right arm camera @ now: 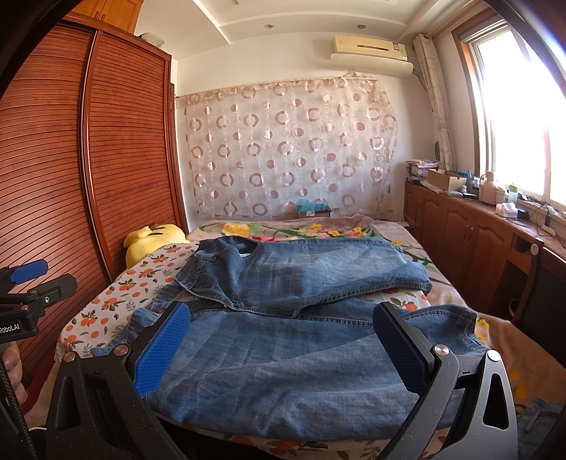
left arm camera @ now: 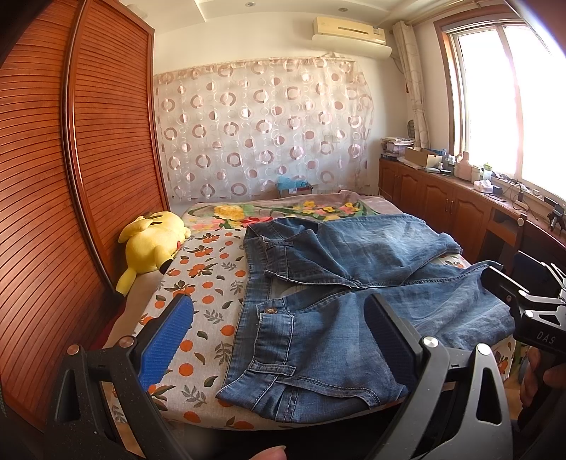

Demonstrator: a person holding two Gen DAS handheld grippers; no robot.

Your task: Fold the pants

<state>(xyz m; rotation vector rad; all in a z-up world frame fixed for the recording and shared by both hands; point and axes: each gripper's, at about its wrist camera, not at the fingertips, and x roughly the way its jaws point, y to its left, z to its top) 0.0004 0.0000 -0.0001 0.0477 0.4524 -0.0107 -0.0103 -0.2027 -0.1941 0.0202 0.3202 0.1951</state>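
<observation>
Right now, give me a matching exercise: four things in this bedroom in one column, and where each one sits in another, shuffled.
Things:
1. jeans
2. yellow plush toy
3. air conditioner
4. cardboard box

Places:
A. high on the far wall
B. on the cabinets under the window
C. spread across the bed
D. beside the wooden wardrobe

Pairs: 1-C, 2-D, 3-A, 4-B

I take the bed (right arm camera: 106,311) as my mark. On it the pants (right arm camera: 300,318) lie spread, waistband toward the wardrobe (right arm camera: 70,159) on its left. A plush toy (left arm camera: 155,244) lies on the bed's left edge, behind the waistband. Cabinets (right arm camera: 460,226) run along its right.
</observation>
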